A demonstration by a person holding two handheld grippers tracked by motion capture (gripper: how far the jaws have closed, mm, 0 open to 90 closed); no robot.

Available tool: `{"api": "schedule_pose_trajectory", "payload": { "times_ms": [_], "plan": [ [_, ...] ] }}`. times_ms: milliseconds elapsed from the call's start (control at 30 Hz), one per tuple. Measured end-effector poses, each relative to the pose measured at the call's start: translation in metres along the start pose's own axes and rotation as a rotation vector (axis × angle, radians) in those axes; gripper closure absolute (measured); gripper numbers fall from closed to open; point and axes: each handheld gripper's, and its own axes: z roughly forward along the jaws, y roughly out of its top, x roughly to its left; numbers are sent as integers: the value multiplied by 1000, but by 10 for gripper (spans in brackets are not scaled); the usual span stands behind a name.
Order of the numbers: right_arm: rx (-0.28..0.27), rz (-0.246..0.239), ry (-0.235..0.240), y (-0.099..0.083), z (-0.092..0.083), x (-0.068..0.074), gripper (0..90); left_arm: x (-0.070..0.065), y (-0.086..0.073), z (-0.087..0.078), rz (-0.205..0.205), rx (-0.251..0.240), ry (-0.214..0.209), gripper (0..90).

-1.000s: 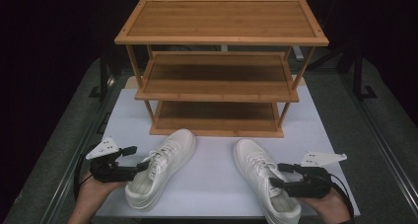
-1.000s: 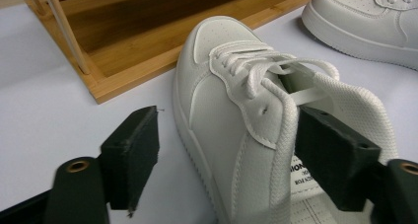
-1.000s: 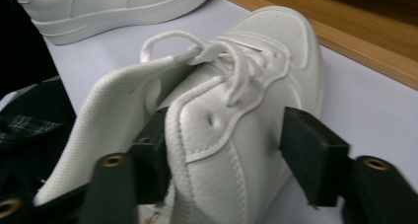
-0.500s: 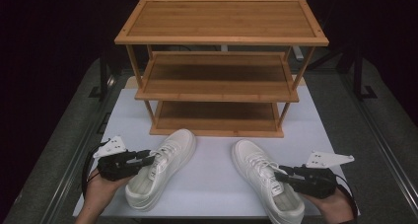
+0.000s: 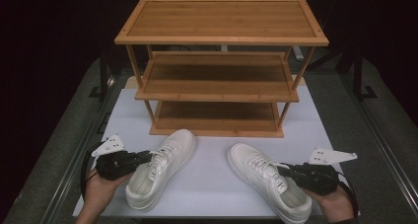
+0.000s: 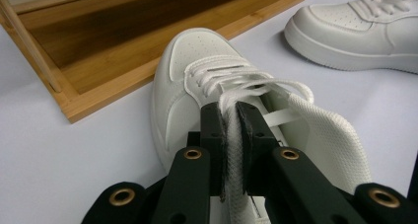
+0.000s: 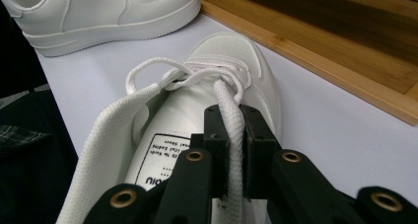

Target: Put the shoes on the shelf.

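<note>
Two white sneakers lie on the white mat, toes toward the rack. My left gripper (image 5: 147, 158) reaches in from the left onto the left sneaker (image 5: 162, 160). In the left gripper view its jaws have just been closing, and the gripper (image 6: 231, 111) is shut on the mesh-lined edge of that sneaker (image 6: 197, 61) beside the laces. My right gripper (image 5: 282, 170) comes in from the right onto the right sneaker (image 5: 256, 167). Its jaws have also just been closing. In the right gripper view the gripper (image 7: 230, 114) pinches the padded edge of the sneaker (image 7: 226, 51).
A three-tier bamboo shoe rack (image 5: 217, 86) stands behind the sneakers, its bottom shelf (image 5: 217, 118) close to their toes. The white mat (image 5: 212, 184) covers the table (image 5: 84, 135) between the shoes. A hand holds each gripper at the front edge.
Both pairs of jaws have closed onto the edges of the shoe openings. The hands stayed almost in place and the sneakers have not shifted.
</note>
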Motion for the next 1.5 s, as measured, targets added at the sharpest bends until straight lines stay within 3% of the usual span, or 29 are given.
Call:
{"api": "schedule_pose_trajectory", "payload": {
  "times_ms": [233, 467, 700, 1167, 1500],
  "plan": [
    [3, 7, 32, 5, -2, -2, 838, -7, 9, -6, 15, -31, -20, 839],
    [-17, -1, 84, 18, -9, -3, 840, -10, 24, -15, -2, -88, -92, 840],
    [-69, -17, 122, 43, -26, -6, 840, -14, 48, -22, 24, -99, -111, 839],
    [-160, -60, 131, 99, -63, -23, 840, -13, 97, -42, 57, -144, -166, 840],
    [-195, -74, 156, 129, -71, -31, 841, -9, 134, -48, 85, -172, -181, 840]
  ]
}}
